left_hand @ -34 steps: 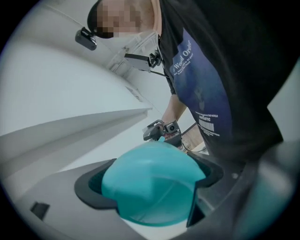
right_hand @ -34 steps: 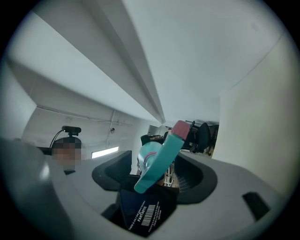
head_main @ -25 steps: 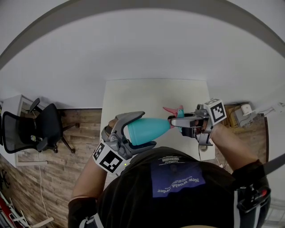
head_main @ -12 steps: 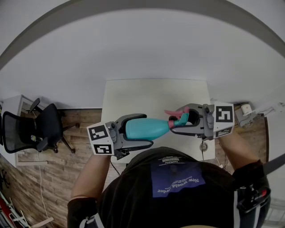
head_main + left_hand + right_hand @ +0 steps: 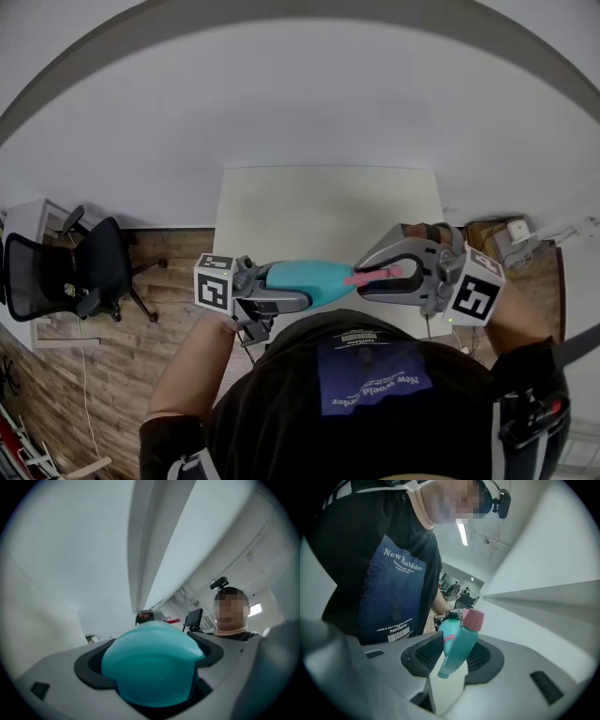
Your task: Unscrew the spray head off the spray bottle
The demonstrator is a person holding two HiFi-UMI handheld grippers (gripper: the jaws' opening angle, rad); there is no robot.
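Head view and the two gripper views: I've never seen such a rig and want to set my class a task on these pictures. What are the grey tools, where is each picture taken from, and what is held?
No robot here: a person holds a grey two-jaw gripper in each hand. The head view comes from a camera on the person's head, looking steeply down; each gripper view comes from a camera riding on that gripper, looking along its jaws. The left gripper is clamped on the body of a teal spray bottle, held roughly level over a white table; its own view shows the bottle's base filling the jaws. The right gripper is closed on the pink-and-teal spray head. Nothing shows lying on the table's visible part.
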